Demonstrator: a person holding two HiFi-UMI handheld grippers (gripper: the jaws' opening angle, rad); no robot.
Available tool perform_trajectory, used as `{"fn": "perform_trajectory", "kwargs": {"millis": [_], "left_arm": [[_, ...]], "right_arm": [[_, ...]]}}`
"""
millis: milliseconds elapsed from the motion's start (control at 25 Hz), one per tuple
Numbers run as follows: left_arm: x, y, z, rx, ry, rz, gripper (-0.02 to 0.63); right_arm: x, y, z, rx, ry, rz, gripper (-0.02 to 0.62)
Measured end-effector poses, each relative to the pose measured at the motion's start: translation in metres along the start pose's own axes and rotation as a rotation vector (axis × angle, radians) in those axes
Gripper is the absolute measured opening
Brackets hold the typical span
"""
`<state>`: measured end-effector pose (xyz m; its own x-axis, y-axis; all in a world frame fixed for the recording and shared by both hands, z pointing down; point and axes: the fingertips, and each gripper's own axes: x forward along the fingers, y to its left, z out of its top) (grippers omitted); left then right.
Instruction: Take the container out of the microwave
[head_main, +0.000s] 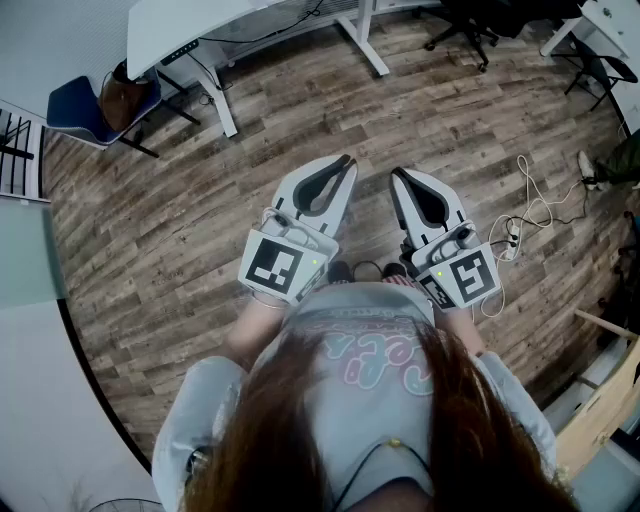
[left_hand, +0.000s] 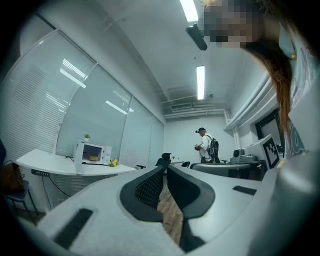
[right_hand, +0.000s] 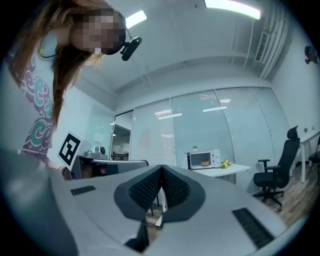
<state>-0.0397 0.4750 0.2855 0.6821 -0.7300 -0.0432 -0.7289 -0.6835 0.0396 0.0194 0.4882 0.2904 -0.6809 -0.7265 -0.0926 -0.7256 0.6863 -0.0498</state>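
So far nothing is done: the container (right_hand: 204, 163) sits inside the distant microwave (right_hand: 215, 158), while the left gripper (head_main: 346, 161) and right gripper (head_main: 397, 173) are closed, both empty.

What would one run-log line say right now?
left gripper: shut, empty | right gripper: shut, empty | microwave: across room | container: inside

The right hand-held gripper (right_hand: 161, 167) points level with its 2 jaws closed together, nothing between them. Beyond it, well apart, a white microwave (right_hand: 202, 159) stands on a white surface (right_hand: 235, 170) before a glass wall. A yellowish container (right_hand: 204, 163) shows inside it, a small plant (right_hand: 195, 148) on top. A black office chair (right_hand: 279, 172) stands to the right.
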Motion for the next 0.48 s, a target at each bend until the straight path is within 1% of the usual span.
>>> {"fn": "perform_trajectory", "kwargs": {"millis": [480], "left_arm": [[-0.0052, -0.0059, -0.0036, -0.002, 0.006, -0.012, 0.028]], "right_arm": [[-0.0028, 0.0094, -0.0015, -0.002, -0.003, 0.007, 0.005]]}}
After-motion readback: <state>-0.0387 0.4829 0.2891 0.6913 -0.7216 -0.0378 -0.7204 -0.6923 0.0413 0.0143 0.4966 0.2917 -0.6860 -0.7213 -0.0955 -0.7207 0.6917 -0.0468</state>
